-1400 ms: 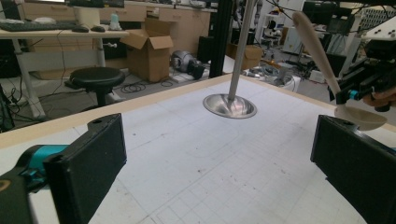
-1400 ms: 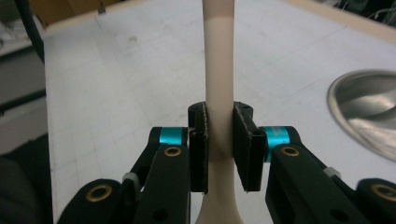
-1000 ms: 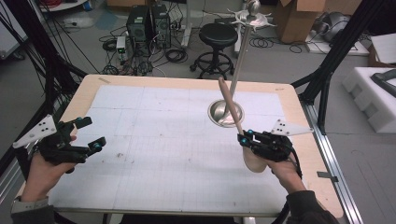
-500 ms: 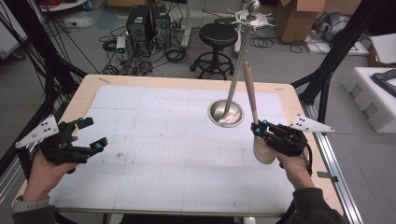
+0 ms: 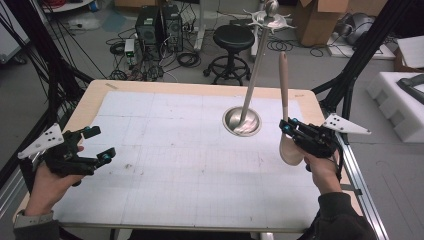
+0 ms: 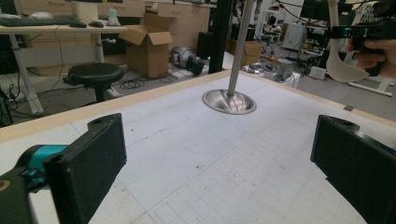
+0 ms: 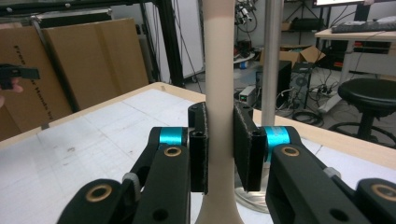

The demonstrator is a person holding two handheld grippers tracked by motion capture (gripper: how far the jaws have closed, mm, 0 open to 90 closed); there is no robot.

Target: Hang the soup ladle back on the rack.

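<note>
Two black jaws of the left gripper stand wide apart over white gridded table. Ahead between them, a metal stand rises. Beyond the right jaw, a hand's right gripper clasps a beige spoon.

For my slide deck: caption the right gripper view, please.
Right gripper clamps a beige wooden spoon's handle upright beside a silver metal stand pole.
</note>
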